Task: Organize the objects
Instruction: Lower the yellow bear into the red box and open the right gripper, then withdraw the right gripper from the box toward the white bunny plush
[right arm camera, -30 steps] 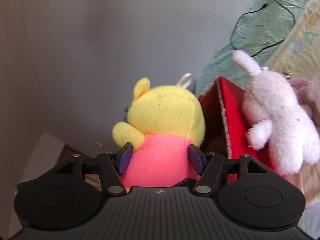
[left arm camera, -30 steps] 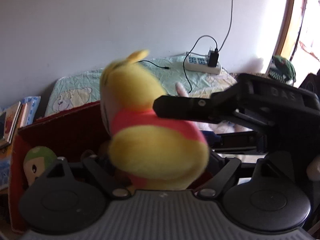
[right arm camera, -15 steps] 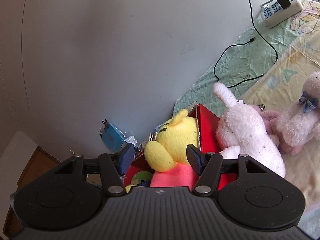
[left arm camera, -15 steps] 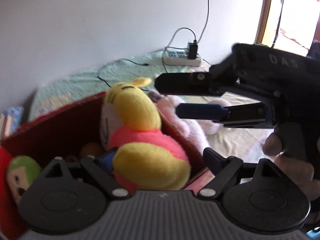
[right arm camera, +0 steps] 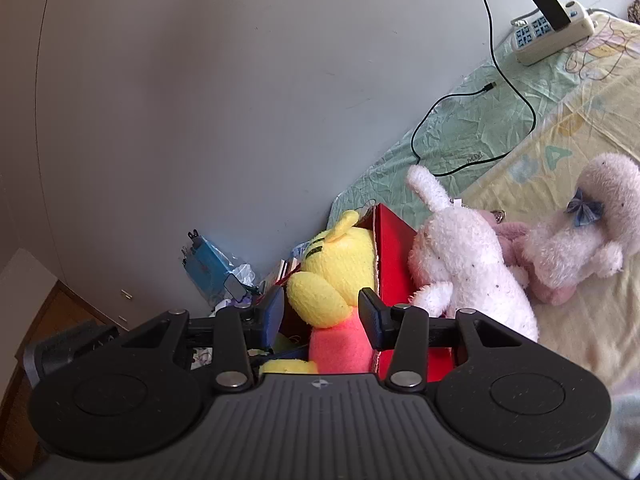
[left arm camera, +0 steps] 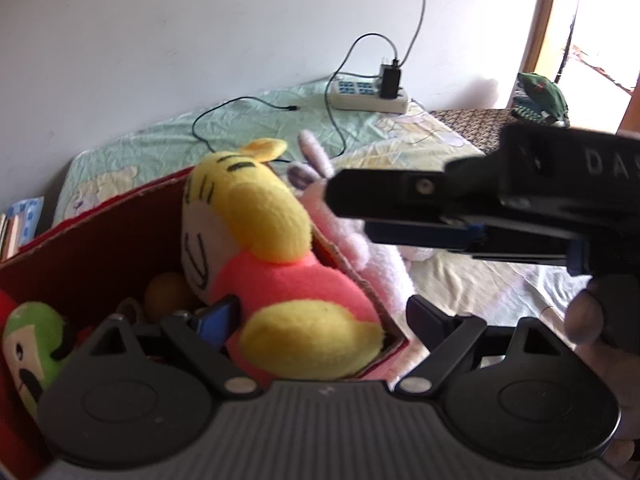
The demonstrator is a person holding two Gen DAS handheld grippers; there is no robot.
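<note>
the yellow bear (right arm camera: 338, 268) is lying in the red box (right arm camera: 394, 248), free of both tools — the right gripper (right arm camera: 320, 314) and left gripper (left arm camera: 320, 320) are gaping, holding nothing; next, i judge, reaching for the white bunny (right arm camera: 464, 256) leaning outside the box

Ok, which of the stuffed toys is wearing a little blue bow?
The pale pink plush lying farthest right on the bedsheet. The white bunny beside the red box and the yellow bear have none.
</note>
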